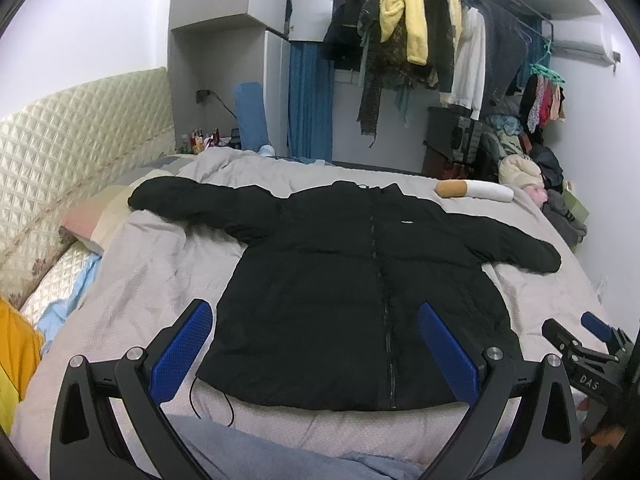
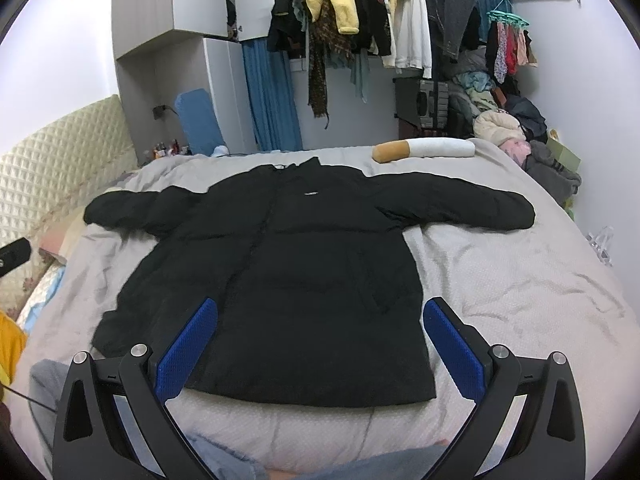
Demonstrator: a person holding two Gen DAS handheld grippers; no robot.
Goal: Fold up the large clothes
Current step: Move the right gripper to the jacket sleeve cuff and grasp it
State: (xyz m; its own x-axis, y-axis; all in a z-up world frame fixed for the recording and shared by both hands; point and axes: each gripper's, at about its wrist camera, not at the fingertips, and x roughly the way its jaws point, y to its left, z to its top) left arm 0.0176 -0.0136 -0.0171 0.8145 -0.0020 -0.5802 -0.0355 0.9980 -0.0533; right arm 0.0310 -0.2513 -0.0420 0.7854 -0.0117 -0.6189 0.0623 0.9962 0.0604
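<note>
A large black puffer jacket (image 1: 352, 280) (image 2: 288, 280) lies flat and front-up on the bed, zipped, both sleeves spread out to the sides and its hem toward me. My left gripper (image 1: 316, 312) hovers open above the hem, left of the zipper, nothing between its blue pads. My right gripper (image 2: 320, 312) is open too, held over the jacket's lower right part. In the left wrist view the right gripper (image 1: 576, 336) shows at the right edge, beside the jacket's hem corner.
The bed has a grey quilt (image 1: 160, 264) and a quilted cream headboard (image 1: 80, 128) on the left. A cigarette-shaped pillow (image 2: 424, 149) lies at the far side. Hanging clothes (image 2: 360, 8) and a heap of garments (image 2: 520, 132) fill the back right. Blue-grey fabric (image 1: 256, 452) lies at the near edge.
</note>
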